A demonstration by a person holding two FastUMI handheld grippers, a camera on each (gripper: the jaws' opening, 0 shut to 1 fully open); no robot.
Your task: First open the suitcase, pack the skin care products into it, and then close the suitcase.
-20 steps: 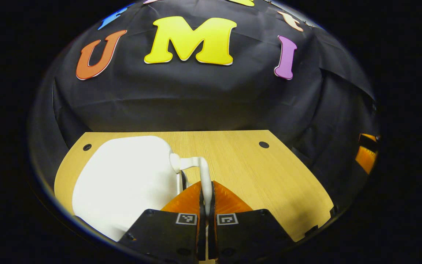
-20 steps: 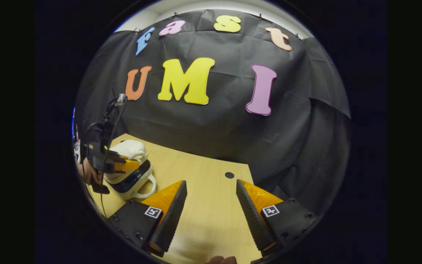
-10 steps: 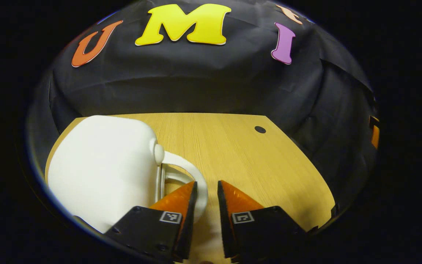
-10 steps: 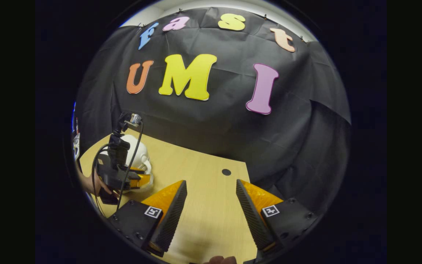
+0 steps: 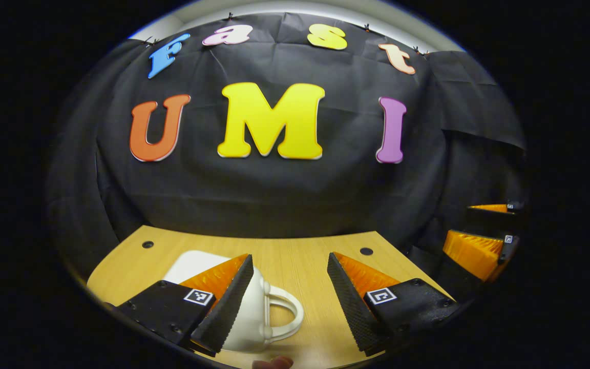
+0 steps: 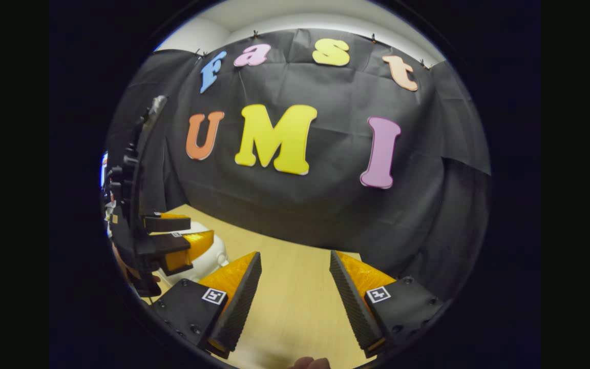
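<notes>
Here the left gripper (image 5: 287,300) has its fingers spread wide; the closed white suitcase (image 5: 254,318) on the worktop (image 5: 305,256) is half hidden behind one finger, its handle (image 5: 287,318) between them. The right gripper (image 6: 295,297) gapes over bare worktop.

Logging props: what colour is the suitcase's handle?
White, like the suitcase; handle shows best in left gripper view.

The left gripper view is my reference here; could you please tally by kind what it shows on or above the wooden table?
White suitcases: 1, shut suitcase, its handle facing right
Grippers: 2, left gripper and right gripper, both open and holding nothing
Tables: 1, wooden table
Total: 4
</notes>
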